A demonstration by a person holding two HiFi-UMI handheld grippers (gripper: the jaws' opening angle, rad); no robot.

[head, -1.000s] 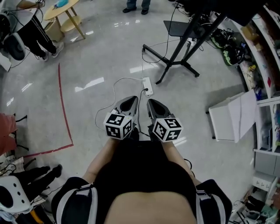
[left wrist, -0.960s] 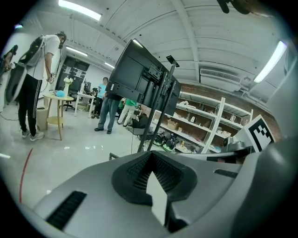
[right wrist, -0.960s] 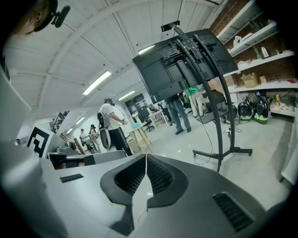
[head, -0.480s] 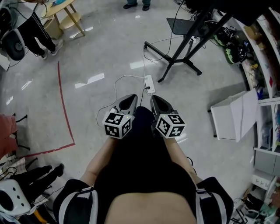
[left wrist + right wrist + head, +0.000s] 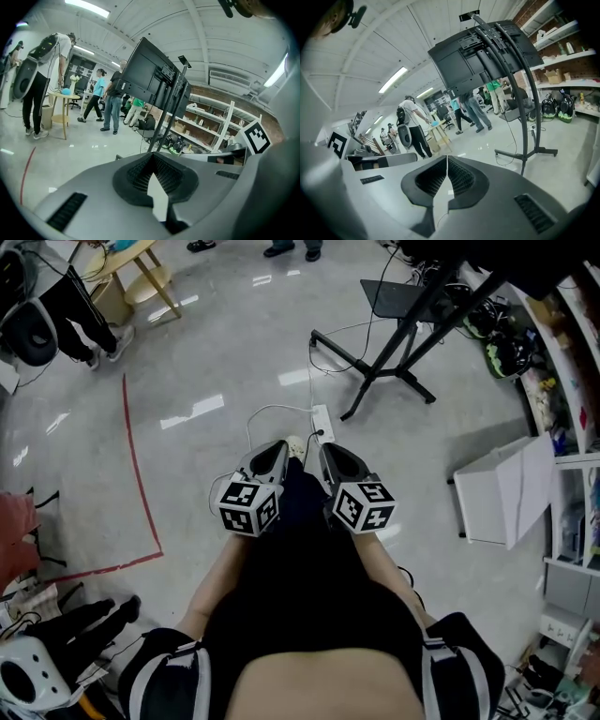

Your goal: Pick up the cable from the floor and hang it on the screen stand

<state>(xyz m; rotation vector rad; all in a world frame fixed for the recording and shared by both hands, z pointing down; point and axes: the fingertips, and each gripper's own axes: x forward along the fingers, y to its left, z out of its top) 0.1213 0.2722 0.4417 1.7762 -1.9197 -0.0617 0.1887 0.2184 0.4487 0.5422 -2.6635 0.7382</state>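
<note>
A white power strip (image 5: 322, 423) lies on the glossy floor with its thin white cable (image 5: 265, 410) looping off to the left. Both grippers hang in front of my body, just short of the strip. The left gripper (image 5: 275, 454) and the right gripper (image 5: 325, 454) stand side by side, each shut with nothing in it. The black screen stand (image 5: 378, 368) rises beyond the strip. It shows with its dark screen (image 5: 144, 74) in the left gripper view and towers as the stand (image 5: 524, 112) in the right gripper view. Jaw tips meet on the left gripper (image 5: 153, 157) and the right gripper (image 5: 447, 158).
Red tape (image 5: 134, 460) marks the floor at left. A white box (image 5: 502, 488) and shelves (image 5: 567, 343) stand at right. A small wooden table (image 5: 136, 268) and several people (image 5: 42, 84) stand farther back. A black cable (image 5: 328, 357) trails by the stand's foot.
The view has crept forward toward the power strip. Both grippers stay shut and close together, and a shoe tip now shows between them.
</note>
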